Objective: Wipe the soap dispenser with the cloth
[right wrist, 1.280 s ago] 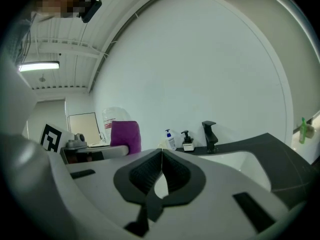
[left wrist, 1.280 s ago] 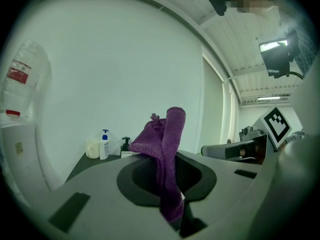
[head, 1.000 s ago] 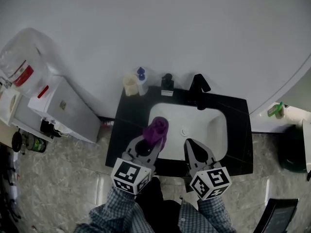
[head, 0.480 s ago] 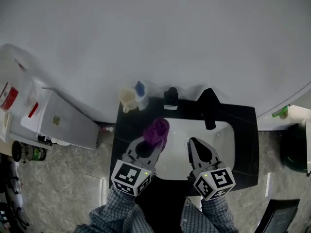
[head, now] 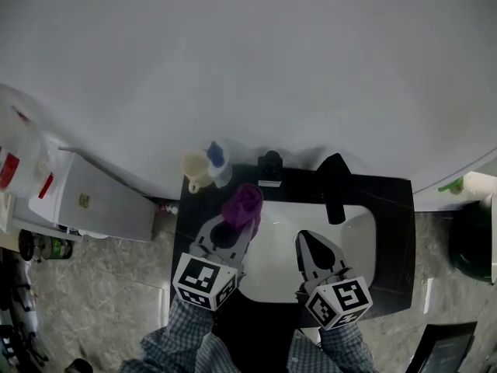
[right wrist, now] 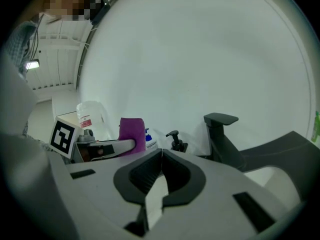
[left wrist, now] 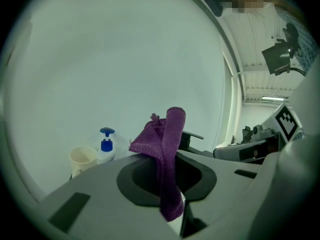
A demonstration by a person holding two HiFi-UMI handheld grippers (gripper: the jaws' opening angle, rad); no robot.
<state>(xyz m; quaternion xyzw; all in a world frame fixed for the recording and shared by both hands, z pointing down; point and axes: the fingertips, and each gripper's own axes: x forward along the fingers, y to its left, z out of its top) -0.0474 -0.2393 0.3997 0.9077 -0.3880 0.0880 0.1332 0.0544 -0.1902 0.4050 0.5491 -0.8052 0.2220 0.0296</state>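
Head view: cloth point(head: 243, 203) held near the soap dispenser point(head: 269, 164).
Your left gripper point(head: 235, 222) clamps the purple cloth; your right gripper point(head: 304, 238) is closed, empty, over the sink point(head: 356, 225).

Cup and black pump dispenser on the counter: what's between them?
A blue-topped pump bottle, right beside the cup; the black pump dispenser stands farther right. Head view shows it.

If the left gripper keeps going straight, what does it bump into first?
Most likely the black soap dispenser. The purple cloth held in the left gripper sticks out ahead, so it would touch first; depth is hard to judge.
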